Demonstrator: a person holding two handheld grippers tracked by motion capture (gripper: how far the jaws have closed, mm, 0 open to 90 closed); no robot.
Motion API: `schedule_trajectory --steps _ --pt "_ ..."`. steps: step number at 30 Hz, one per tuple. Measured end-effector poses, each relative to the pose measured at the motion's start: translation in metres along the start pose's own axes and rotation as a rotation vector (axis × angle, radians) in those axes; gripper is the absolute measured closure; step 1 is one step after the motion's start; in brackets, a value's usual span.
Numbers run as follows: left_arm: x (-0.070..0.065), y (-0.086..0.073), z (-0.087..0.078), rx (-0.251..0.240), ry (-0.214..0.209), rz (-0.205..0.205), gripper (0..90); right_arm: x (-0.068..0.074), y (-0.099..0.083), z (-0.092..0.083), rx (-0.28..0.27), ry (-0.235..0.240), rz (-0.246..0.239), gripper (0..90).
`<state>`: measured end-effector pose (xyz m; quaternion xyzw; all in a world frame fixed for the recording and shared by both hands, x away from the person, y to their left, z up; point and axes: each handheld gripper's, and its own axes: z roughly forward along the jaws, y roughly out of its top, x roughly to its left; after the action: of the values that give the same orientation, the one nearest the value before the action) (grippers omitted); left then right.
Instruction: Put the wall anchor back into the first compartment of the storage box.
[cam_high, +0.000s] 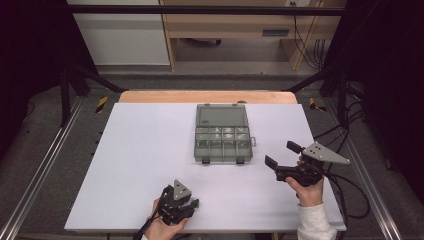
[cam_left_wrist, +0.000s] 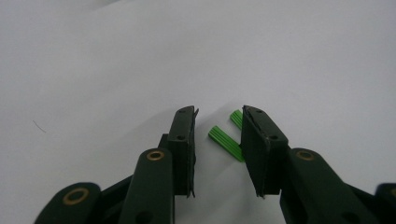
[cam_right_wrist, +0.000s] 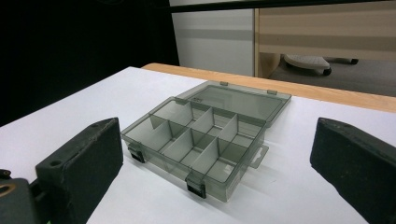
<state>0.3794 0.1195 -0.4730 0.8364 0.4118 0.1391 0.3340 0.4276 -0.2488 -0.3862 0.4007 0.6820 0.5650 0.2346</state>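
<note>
The left claw (cam_high: 192, 201) points down at the white table (cam_high: 140, 150) close to its near edge, and its jaws stand a little apart. A small green ribbed piece (cam_left_wrist: 225, 142) lies flat on the table between them, its far end hidden behind the right-hand jaw in the left gripper view; whether that pad touches it cannot be told, while a clear gap separates it from the other pad. A second bit of green (cam_left_wrist: 236, 118) shows just beyond, beside the same jaw. Bare white surface spreads around this claw to the left and ahead. The right claw (cam_high: 281, 154) is held above the table near its right edge, jaws wide apart with nothing between them, pointing toward the grey plastic box (cam_high: 222, 140). The box sits at the middle of the table toward its far edge, lid (cam_right_wrist: 236, 100) laid flat open behind it, its compartments (cam_right_wrist: 191, 140) divided by thin walls. Open table lies between the box and both claws, and the green piece is well apart from the box.
</note>
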Motion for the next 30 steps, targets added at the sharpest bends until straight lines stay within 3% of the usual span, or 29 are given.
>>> schedule_trajectory --steps 15,30 --pt "-0.0018 0.001 -0.0008 0.024 -0.026 0.015 83.5 0.0005 0.0005 -0.0003 -0.005 0.002 0.004 2.8" --pt "0.0016 0.0039 -0.0028 0.017 -0.043 0.038 84.0 0.0009 0.0 0.0008 -0.002 0.007 0.0 2.8"
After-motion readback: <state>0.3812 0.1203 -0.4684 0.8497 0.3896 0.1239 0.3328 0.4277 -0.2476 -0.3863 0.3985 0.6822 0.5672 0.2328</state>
